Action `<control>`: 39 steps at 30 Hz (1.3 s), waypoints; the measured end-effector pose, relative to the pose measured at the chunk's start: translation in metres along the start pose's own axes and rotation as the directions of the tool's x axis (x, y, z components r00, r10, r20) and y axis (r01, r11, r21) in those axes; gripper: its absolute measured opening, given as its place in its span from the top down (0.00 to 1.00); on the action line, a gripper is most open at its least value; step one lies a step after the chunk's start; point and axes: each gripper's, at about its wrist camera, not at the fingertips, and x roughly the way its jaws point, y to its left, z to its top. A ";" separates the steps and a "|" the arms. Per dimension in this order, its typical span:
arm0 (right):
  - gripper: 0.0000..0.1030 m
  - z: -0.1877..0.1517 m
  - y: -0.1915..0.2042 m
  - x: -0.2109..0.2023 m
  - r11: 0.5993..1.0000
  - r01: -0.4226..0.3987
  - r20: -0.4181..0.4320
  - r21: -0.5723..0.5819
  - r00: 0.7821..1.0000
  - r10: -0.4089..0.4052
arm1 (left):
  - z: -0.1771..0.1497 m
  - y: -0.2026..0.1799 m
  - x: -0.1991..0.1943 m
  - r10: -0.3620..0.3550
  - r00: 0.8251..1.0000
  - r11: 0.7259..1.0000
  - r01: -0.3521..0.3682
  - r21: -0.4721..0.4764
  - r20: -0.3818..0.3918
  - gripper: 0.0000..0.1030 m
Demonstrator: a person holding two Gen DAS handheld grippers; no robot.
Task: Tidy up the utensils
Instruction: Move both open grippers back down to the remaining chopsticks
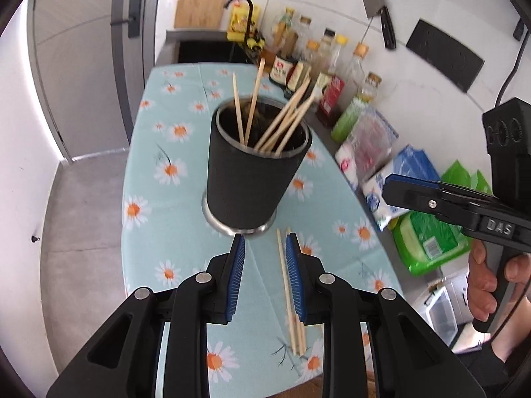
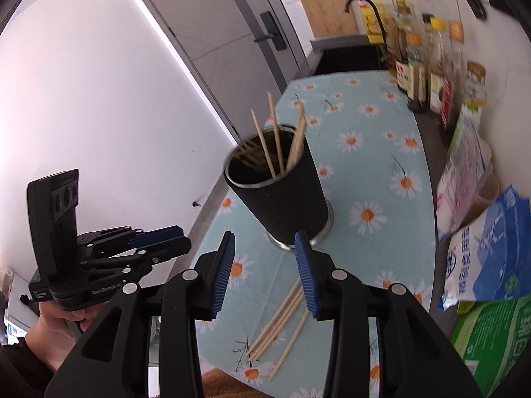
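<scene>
My left gripper and right gripper hang parted and empty. Loose chopsticks lie below on the table, near the black holder.

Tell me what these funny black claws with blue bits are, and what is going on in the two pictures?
They are two grabbing tools, each held in a person's hand like a pistol. A camera on each looks along its fingers. One picture comes from the left tool, the other from the right tool.

Each picture also shows the other tool off to the side. On the light blue daisy-print tablecloth stands a tall black cup with a shiny metal rim, full of wooden chopsticks. More loose wooden chopsticks lie on the cloth in front of it. Both tools are open and hold nothing. Bottles and food packets line the wall.
</scene>
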 end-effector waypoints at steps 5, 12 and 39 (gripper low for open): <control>0.62 -0.011 -0.014 0.032 0.994 0.049 -0.110 0.098 0.993 -0.038 | -0.008 0.013 0.021 -0.055 0.994 0.998 0.055 -0.007 -0.091 0.76; 0.62 -0.026 -0.031 0.081 0.962 0.211 -0.320 0.170 0.936 -0.149 | -0.013 0.026 0.055 -0.136 0.968 0.991 0.136 -0.014 -0.212 0.76; 0.86 -0.061 -0.016 0.184 0.835 0.528 -0.607 0.155 0.718 -0.341 | -0.037 0.062 0.103 -0.258 0.883 0.957 0.290 0.024 -0.392 0.76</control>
